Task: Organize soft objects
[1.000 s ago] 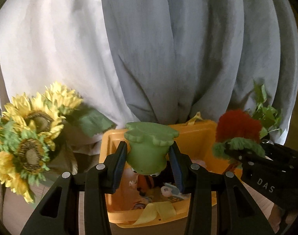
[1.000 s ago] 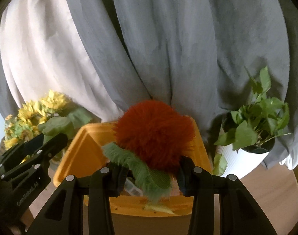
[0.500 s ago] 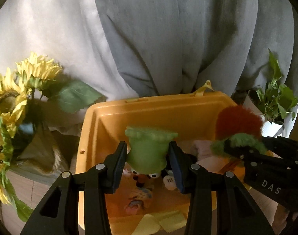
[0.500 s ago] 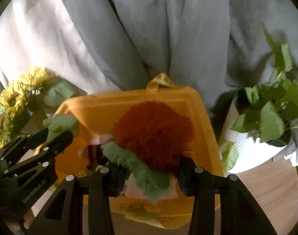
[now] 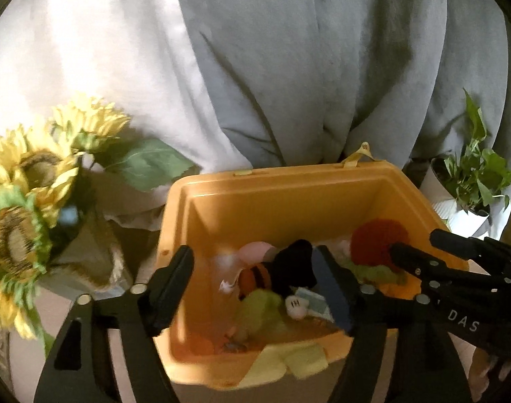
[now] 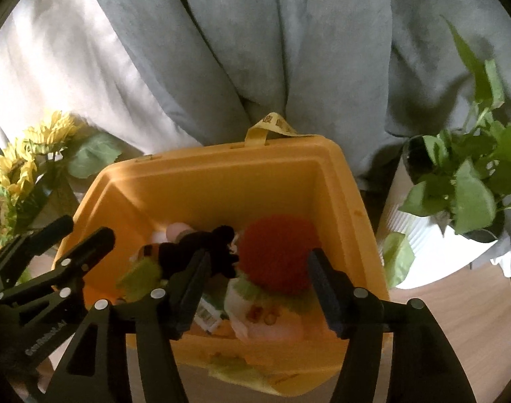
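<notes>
Toys lie in orange bin below both spread hand-held grippers.

The bin is coloured orange-yellow throughout, and a yellow strap printed with darker lettering is seen at its far rim. Inside it, a fuzzy red toy with green trim, a light green toy, a black toy beside an orange-and-black striped one, and a pale pink toy are found. The sunflowers at left are yellow with brown centres and green leaves, the plant at right is green in a white ribbed pot, the curtain is grey and white, and both grippers are black.
</notes>
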Motion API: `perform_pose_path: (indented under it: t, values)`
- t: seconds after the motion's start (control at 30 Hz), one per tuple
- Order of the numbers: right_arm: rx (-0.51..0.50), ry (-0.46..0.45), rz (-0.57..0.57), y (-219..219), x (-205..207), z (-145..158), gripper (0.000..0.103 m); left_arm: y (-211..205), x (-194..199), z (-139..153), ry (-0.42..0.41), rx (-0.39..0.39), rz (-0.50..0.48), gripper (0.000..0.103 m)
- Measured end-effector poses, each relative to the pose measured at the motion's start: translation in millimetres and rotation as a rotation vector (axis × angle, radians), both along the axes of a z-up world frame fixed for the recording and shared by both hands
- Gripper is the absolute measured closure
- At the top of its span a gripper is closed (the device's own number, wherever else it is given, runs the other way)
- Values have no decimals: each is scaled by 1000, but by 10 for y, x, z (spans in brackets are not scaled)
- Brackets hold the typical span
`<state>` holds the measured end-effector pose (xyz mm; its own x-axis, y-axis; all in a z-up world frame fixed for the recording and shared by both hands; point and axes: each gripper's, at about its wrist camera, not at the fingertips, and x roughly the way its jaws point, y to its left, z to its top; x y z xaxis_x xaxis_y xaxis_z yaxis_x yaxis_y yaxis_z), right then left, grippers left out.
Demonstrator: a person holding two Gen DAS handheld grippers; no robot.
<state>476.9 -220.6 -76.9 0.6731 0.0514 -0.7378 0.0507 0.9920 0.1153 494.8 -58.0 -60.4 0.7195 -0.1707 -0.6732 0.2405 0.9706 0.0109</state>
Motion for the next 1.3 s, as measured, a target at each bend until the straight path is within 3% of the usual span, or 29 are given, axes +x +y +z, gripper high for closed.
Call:
perform_pose_path:
  t: [0.17, 0.37, 0.7, 1.0, 1.3]
  values:
    - [-36, -35, -24, 52, -220, 138, 33, 101, -249, 175, -35, 2, 22, 15]
    - [-48, -99, -66, 129, -679, 367, 27, 253, -740, 447, -137, 17, 33, 5]
    - [-68, -193, -143, 280, -1589, 624, 10, 495, -1536, 697, -243, 3, 27, 0]
    - [-95, -281, -155, 364, -2261, 767, 9, 635, -2283, 811, -319, 13, 72, 0]
    - [-132, -370, -149, 403, -3017, 937, 9, 672, -3021, 884, -334, -16, 92, 0]
